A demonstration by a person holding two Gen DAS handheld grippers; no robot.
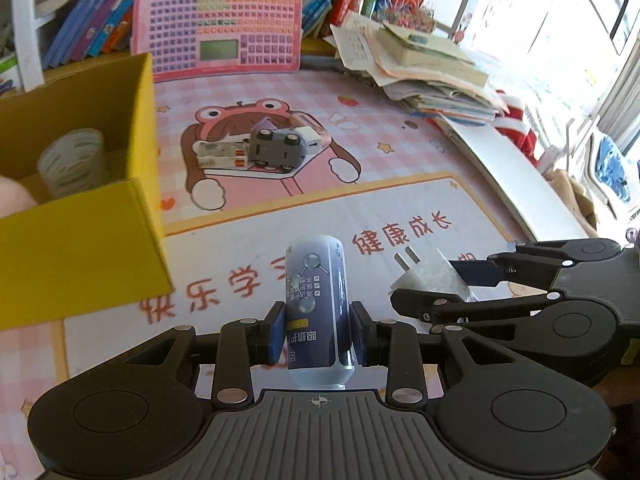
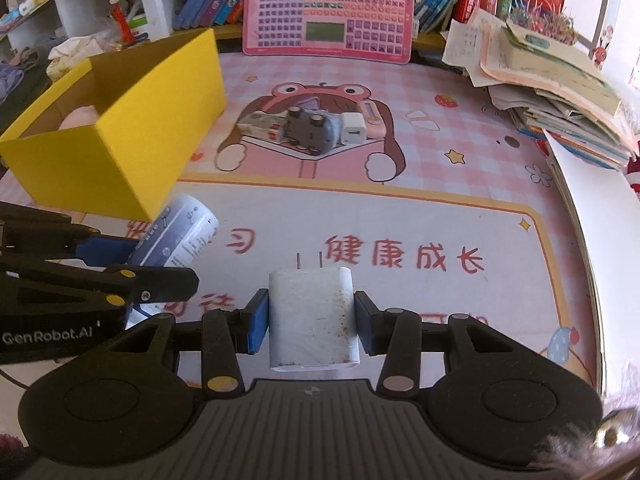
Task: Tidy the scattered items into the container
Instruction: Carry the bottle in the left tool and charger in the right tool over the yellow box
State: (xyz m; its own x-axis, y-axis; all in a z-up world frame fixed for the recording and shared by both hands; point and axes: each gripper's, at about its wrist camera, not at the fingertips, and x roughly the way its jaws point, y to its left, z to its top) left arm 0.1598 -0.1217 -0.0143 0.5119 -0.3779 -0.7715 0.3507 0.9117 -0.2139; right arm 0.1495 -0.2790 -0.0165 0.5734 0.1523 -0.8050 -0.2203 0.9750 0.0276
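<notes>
My left gripper (image 1: 318,334) is shut on a small blue-and-white bottle (image 1: 316,300), held above the mat just right of the yellow box (image 1: 80,248). My right gripper (image 2: 312,322) is shut on a white plug charger (image 2: 312,316) whose prongs point forward. In the right wrist view the bottle (image 2: 176,236) in the left gripper shows at the left, near the yellow box (image 2: 120,160). Inside the box lie a roll of clear tape (image 1: 74,164) and something pink (image 1: 12,200). Mid-mat sits a pile: a grey toy car (image 2: 310,128), white boxes (image 2: 262,126) and a small white charger (image 2: 354,130).
A pink keyboard toy (image 2: 328,8) leans against shelved books at the back. A stack of papers and books (image 2: 552,92) fills the right side, with a white board (image 2: 600,240) along the table's right edge. The pink cartoon mat (image 2: 420,220) covers the table.
</notes>
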